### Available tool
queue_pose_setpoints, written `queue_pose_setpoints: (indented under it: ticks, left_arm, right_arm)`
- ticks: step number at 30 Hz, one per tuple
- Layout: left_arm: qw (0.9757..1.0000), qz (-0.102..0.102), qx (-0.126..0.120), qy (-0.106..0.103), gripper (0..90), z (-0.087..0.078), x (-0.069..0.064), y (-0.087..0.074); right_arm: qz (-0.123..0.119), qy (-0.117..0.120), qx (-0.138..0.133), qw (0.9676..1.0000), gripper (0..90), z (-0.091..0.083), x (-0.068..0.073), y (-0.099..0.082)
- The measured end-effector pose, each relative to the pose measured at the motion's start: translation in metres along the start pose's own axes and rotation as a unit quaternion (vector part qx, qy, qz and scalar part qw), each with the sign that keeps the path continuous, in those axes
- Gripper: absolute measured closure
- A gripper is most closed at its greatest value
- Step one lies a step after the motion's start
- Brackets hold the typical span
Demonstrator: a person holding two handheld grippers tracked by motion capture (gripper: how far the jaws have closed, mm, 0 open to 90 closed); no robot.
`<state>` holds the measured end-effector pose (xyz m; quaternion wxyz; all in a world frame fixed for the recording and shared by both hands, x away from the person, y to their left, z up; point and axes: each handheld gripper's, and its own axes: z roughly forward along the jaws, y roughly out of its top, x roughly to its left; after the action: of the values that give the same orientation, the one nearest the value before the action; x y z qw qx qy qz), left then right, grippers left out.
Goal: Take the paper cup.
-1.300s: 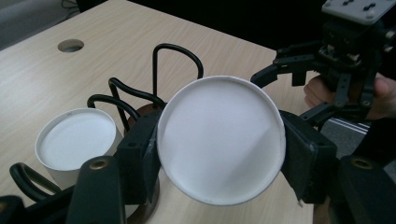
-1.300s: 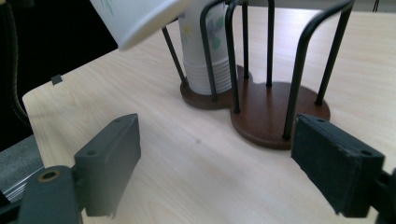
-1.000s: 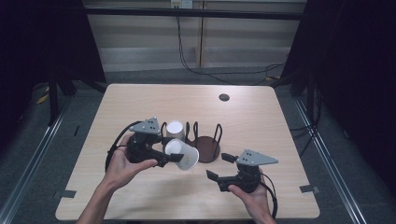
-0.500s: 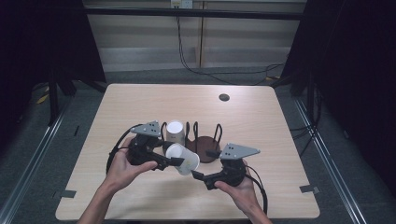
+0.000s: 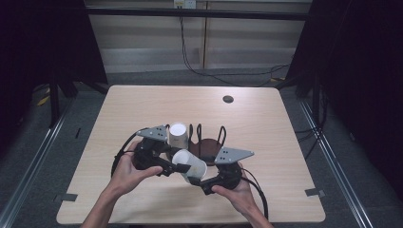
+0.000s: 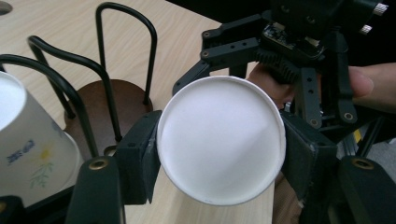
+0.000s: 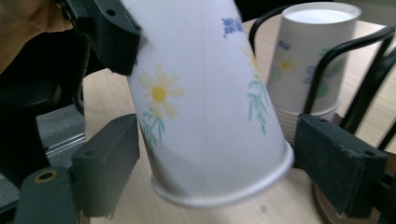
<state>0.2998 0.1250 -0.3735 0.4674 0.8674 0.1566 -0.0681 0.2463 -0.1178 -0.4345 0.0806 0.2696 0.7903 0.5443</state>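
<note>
A white paper cup [image 5: 190, 165] printed with flowers lies tilted above the table. My left gripper [image 5: 178, 167] is shut on its base end, and the pads squeeze the round bottom [image 6: 222, 140] from both sides. My right gripper [image 5: 199, 183] stands at the rim end with a jaw on each side of the cup wall [image 7: 201, 93]. Its jaws have just been closing and sit close to the cup without visibly pressing on it. A stack of matching cups [image 5: 178, 134] stands upside down in a rack [image 5: 209, 147] with a brown base and black wire loops.
A small dark round spot [image 5: 228, 99] sits on the far part of the wooden table [image 5: 285, 142]. The wire loops [image 6: 126, 98] rise just behind the held cup. Black cables trail from both grippers toward the near edge.
My right gripper has moved left from the table's near right and now straddles the rim end of the cup. The left gripper and the cup have barely shifted.
</note>
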Motion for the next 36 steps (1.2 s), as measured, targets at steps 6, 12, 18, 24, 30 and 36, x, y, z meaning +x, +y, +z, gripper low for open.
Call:
queue_pose_setpoints:
  ticks: [6, 12, 18, 24, 30, 36]
  left_arm:
    - [0.9999, -0.008, 0.004, -0.014, 36.8, 0.003, 0.003, -0.001]
    - [0.9996, -0.008, 0.011, -0.023, 36.8, 0.009, 0.002, -0.001]
    - [0.9994, -0.012, 0.005, -0.032, 36.7, 0.007, 0.004, -0.002]
    - [0.9992, -0.014, -0.009, -0.036, 34.9, 0.005, 0.007, -0.004]
    - [0.9996, -0.008, -0.015, -0.023, 29.2, 0.006, 0.006, -0.003]
    - [0.9999, 0.001, -0.005, -0.011, 20.6, 0.006, 0.003, -0.003]
  right_arm:
    - [-0.001, 0.017, 0.006, 0.9998, 16.7, 0.010, 0.000, -0.005]
    - [-0.010, 0.026, 0.002, 0.9996, 20.1, 0.014, 0.000, -0.008]
    - [-0.021, 0.029, 0.005, 0.9993, 25.3, 0.014, 0.004, -0.009]
    - [-0.013, 0.032, 0.003, 0.9994, 27.0, 0.011, 0.001, -0.007]
    - [-0.005, 0.032, 0.008, 0.9994, 27.8, 0.007, -0.001, -0.005]
    - [-0.007, 0.033, 0.020, 0.9992, 28.3, 0.007, 0.000, -0.006]
